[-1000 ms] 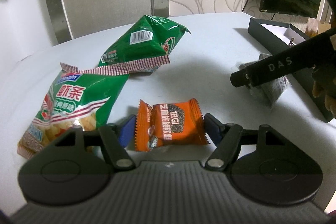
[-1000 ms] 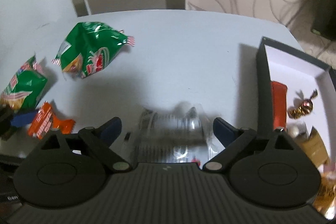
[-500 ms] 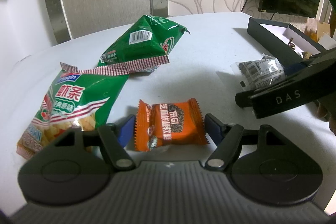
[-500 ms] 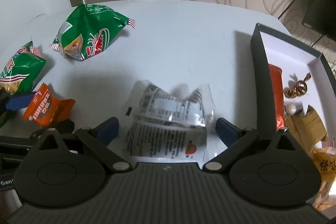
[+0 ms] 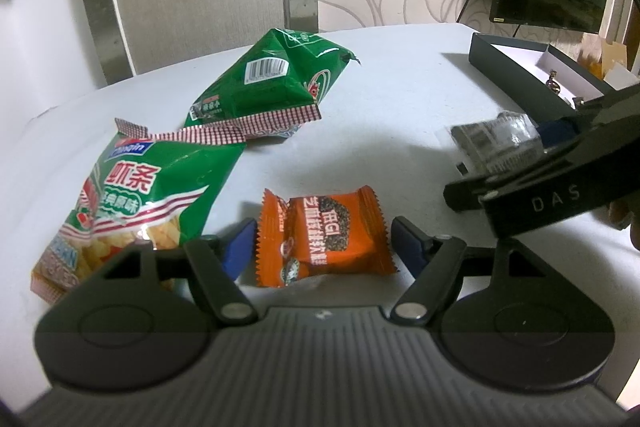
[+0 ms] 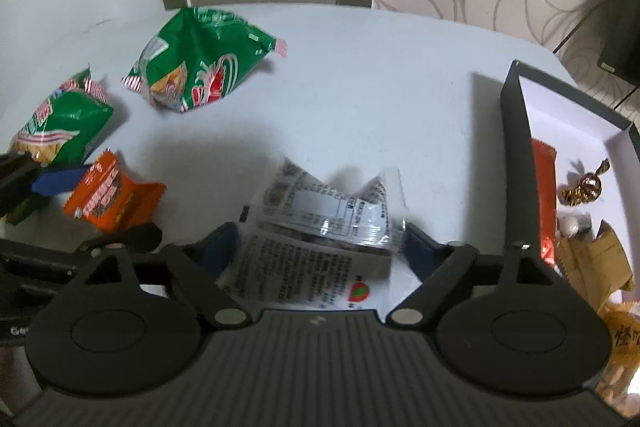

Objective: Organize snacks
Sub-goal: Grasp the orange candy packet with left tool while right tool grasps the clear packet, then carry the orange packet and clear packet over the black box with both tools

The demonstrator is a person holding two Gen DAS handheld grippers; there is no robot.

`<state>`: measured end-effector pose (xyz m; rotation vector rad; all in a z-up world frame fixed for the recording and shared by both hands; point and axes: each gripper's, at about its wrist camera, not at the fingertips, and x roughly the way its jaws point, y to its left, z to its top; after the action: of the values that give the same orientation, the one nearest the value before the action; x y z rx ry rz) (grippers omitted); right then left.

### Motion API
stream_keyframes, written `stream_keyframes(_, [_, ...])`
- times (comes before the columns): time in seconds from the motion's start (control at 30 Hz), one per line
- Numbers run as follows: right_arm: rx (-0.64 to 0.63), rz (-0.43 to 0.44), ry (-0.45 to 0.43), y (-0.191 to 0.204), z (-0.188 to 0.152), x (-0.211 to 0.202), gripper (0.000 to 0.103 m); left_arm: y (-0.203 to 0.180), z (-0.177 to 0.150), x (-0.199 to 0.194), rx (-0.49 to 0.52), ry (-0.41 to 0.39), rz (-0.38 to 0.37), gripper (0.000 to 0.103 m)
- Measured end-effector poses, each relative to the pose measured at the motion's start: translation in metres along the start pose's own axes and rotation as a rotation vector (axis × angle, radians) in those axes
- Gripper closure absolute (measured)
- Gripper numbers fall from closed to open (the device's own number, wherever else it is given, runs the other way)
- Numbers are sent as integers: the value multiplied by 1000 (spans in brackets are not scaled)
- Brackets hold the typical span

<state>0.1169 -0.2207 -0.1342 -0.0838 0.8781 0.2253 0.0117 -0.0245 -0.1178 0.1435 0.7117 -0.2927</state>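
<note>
My right tongs [image 6: 320, 243] have come down over the clear printed packet [image 6: 320, 223], which 1 second ago was only a blur ahead of them. Now it lies on the white table [image 6: 380, 87] between the 2 blue pads. The jaws have just been closing in on it from a wider spread. The right pad [image 6: 420, 247] looks to be at the packet's edge and the left pad [image 6: 220, 247] is just beside it, but I cannot tell whether either presses yet, so I count them as wide and not gripping.

My left tongs [image 5: 320, 247] have not shifted. They stand wide around the orange wrapped snack [image 5: 324, 235], with a gap showing at each pad, so nothing is held there either.

Beyond the left tongs lie 2 green crisp bags: the near green bag [image 5: 120, 195] just left of the left pad, and the far green bag [image 5: 272, 83] ahead. To the right of my right tongs is the dark box [image 6: 516, 155], already holding several wrapped sweets.

I judge that both hands are set for a pick: the right is nearer to closing, and the clear packet should go right, into the box. The film is thin and slippery and may crumple or slide out.
</note>
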Motion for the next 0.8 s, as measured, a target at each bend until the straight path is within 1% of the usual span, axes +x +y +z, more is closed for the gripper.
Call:
stream_keyframes(0.07, [14,-7,-4,0,-3,-1,8,0,-1,-1,1,-3,-1,27])
stream_keyframes(0.13, [1,-3,-12,0,-5,-1,10,0,-1,0,-2,-2,1,27])
stream_keyframes(0.17, [-8,5,-14,1,-5,-2,16,0,0,0,-2,-1,1,27])
stream_keyframes(0.27, [-20,19,-4,4,-2,-4,25,0,0,0,-1,1,0,27])
stream_keyframes(0.37, [-24,25,-6,7,-3,-7,28,1,0,0,4,3,1,27])
stream_keyframes(0.47, [0,39,5,6,-4,-10,29,1,0,-1,15,1,-12,34])
stream_keyframes(0.57, [14,47,3,6,-5,-15,29,-1,0,-3,29,0,-30,47])
stream_keyframes(0.6, [17,47,4,6,-6,-17,29,-3,1,-4,36,-1,-41,53])
stream_keyframes(0.8, [60,67,-10,6,-7,-30,29,-4,2,-6,50,3,-42,58])
